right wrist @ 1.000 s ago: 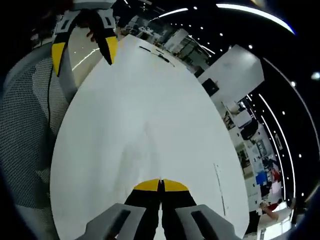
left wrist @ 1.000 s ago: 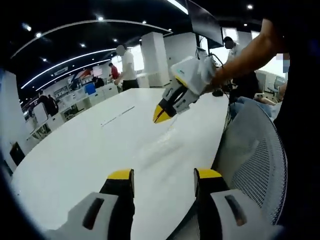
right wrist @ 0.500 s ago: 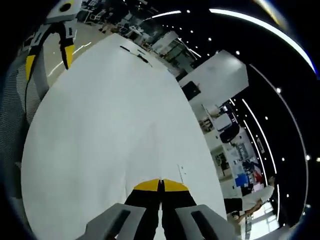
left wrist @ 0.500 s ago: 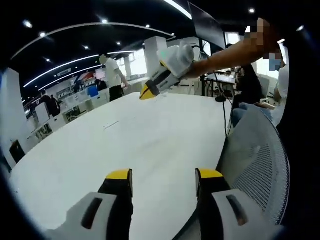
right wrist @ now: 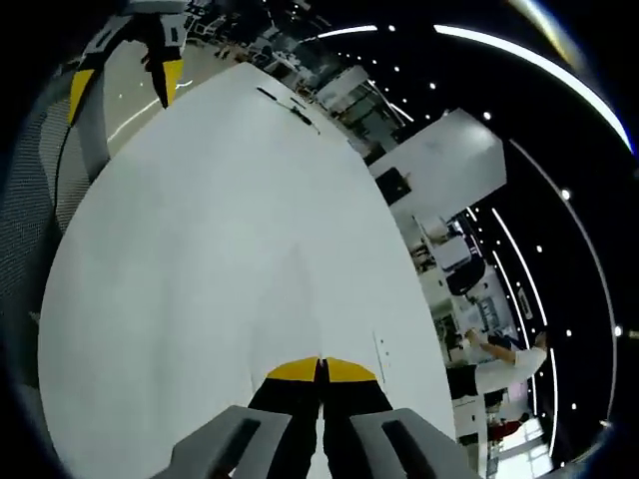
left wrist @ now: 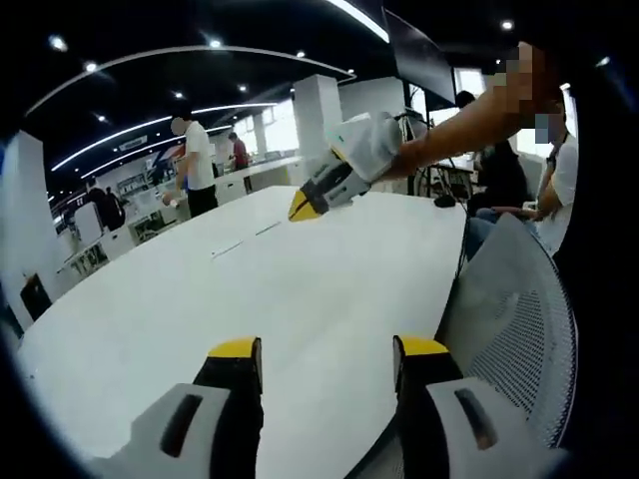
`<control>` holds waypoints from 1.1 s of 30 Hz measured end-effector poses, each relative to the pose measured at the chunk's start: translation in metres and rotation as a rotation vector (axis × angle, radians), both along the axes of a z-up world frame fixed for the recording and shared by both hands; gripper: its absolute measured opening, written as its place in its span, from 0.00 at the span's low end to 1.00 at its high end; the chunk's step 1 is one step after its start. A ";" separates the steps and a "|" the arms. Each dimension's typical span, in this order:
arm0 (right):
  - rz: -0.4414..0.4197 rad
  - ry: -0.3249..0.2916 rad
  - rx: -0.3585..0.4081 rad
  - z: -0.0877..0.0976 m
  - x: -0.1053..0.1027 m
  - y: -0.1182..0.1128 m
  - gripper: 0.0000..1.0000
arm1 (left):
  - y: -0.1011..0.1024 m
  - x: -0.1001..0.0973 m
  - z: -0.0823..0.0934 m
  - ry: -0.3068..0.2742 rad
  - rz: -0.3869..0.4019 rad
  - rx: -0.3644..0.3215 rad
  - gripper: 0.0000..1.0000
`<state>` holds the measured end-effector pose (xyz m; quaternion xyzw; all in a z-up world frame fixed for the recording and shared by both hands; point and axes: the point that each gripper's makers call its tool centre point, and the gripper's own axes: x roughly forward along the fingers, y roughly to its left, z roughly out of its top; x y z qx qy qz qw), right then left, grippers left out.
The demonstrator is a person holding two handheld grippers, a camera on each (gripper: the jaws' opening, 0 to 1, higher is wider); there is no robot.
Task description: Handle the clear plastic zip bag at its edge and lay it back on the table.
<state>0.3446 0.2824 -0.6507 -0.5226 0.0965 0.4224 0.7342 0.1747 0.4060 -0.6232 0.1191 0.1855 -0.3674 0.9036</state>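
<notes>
The bag [right wrist: 300,299] is very hard to see: in the right gripper view a faint clear sheet hangs from the tips of the right tool [right wrist: 320,370] over the white tabletop [right wrist: 200,249]. Its jaws are pressed together, and we judge they pinch the edge of the bag. In the left gripper view this tool [left wrist: 305,206] is lifted above the tabletop [left wrist: 180,299], but there we cannot make out the bag. The left tool [left wrist: 324,349] is wide open and holds nothing.

To lay it back well, we should lower slowly, let the free end touch first, then release. The film is thin, limp and glossy; the tabletop is smooth and matte. A mesh chair back [left wrist: 509,299] stands beside it.
</notes>
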 end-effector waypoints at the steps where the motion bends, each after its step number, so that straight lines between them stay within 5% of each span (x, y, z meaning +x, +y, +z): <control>1: 0.008 0.010 -0.002 -0.007 -0.005 0.002 0.00 | 0.001 0.000 0.000 0.003 0.005 -0.006 0.52; 15: 0.018 0.127 -0.052 -0.079 -0.036 0.007 0.00 | -0.002 -0.003 -0.013 0.036 0.014 -0.001 0.55; 23: -0.153 0.374 0.017 -0.117 -0.047 0.002 0.00 | -0.010 0.011 -0.032 0.064 0.008 0.005 0.55; 26: -0.175 0.377 0.050 -0.115 -0.046 0.003 0.02 | -0.016 0.018 -0.040 0.070 -0.008 0.012 0.55; 33: -0.316 0.420 0.263 -0.095 -0.047 -0.012 0.14 | -0.024 0.039 -0.058 0.079 -0.017 0.029 0.56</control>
